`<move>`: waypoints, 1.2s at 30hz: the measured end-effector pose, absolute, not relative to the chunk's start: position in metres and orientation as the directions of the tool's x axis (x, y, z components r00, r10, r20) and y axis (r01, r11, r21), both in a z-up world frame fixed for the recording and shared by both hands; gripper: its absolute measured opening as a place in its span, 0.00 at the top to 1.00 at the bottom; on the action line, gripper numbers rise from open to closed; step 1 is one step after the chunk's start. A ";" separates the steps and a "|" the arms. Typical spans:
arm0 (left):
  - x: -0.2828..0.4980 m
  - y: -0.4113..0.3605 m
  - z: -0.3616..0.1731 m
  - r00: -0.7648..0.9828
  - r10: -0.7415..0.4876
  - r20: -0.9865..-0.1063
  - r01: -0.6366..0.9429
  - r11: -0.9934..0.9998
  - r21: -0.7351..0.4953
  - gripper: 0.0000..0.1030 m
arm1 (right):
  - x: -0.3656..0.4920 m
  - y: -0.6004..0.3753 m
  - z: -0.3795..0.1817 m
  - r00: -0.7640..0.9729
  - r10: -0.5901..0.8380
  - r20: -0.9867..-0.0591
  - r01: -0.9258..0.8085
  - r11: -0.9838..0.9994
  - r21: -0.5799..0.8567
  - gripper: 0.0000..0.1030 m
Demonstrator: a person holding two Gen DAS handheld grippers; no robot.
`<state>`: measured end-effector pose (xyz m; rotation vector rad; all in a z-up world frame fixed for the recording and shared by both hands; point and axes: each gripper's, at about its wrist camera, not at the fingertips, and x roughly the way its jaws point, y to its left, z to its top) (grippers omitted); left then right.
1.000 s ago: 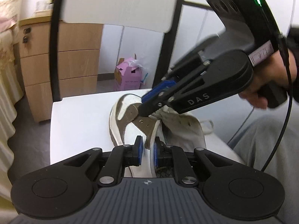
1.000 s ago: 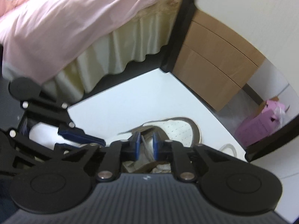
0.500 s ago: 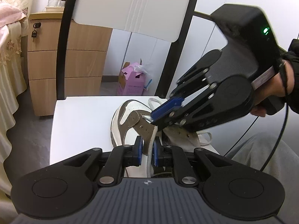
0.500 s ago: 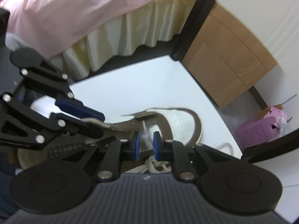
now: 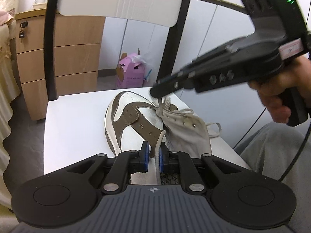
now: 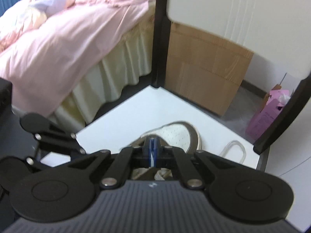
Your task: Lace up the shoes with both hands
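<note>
Right now the brown-and-white leather sneaker lies on the white chair seat at mid-frame in the left wrist view, its long axis running from the toe, farther up the frame, down toward the left gripper at the bottom centre. That gripper is nearly closed on the brown eyelet flap's white-edged rim, which passes between its blue pads; whether both pads press it I cannot tell for sure, but it reads as a hold.

From the upper right, the right gripper reaches to the forward end of the eyelet rows, just above the pale tongue. Its tips are shut on the off-white flat shoelace, which hangs straight down from them to the shoe; the right wrist view shows the two blue pads pressed together. More lace loops on the seat at the right.

So the lace runs upward from shoe to right gripper, and the next pull likely goes up, away from the eyelets, while the left steadies the flap.

Compared with half a second ago, the right gripper has lifted off the flap and risen, drawing lace out; the left has kept its place.
</note>
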<state>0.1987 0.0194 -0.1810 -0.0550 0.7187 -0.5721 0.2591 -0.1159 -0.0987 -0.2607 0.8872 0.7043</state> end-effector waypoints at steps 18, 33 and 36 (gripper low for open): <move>0.199 0.027 -0.183 0.626 -0.541 -0.561 0.475 0.836 -0.276 0.88 | 0.282 -0.105 -0.048 0.445 0.484 -0.753 -0.710 0.703 0.032 0.96; 0.206 0.035 -0.182 0.645 -0.514 -0.565 0.391 0.858 -0.333 0.86 | 0.265 -0.090 -0.116 0.267 0.332 -0.905 -0.880 0.466 -0.089 0.67; 0.207 0.034 -0.183 0.646 -0.512 -0.566 0.392 0.859 -0.329 0.86 | 0.262 -0.085 -0.130 0.269 0.305 -0.914 -0.890 0.441 -0.115 0.87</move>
